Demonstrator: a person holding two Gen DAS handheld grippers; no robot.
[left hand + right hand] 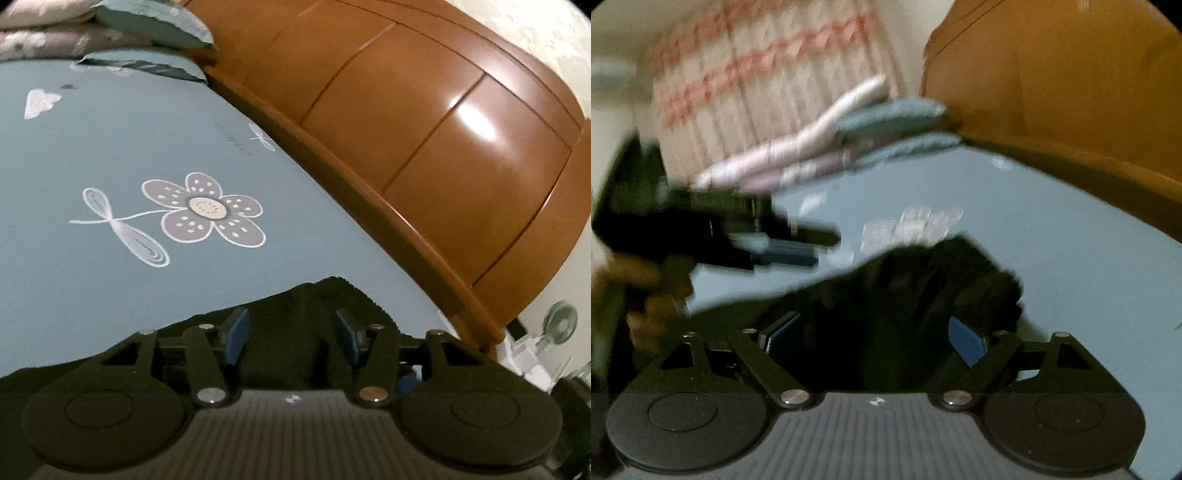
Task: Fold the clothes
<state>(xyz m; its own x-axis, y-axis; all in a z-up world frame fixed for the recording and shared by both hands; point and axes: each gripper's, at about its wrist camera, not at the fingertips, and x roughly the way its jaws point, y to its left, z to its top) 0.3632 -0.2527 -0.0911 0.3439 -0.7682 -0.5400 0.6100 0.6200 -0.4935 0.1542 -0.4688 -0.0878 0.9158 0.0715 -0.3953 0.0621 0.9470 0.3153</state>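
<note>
Jaws of both grippers gape over black garment (325, 295).

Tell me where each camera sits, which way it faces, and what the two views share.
Left wrist: on the left gripper, looking along its open fingers over a black garment and blue sheet toward the wooden headboard.
Right wrist: on the right gripper, open above the same garment, facing the pillows and curtain; blurred, it catches the left gripper and a hand.
Shared: garment, sheet, pillows, headboard.
</note>
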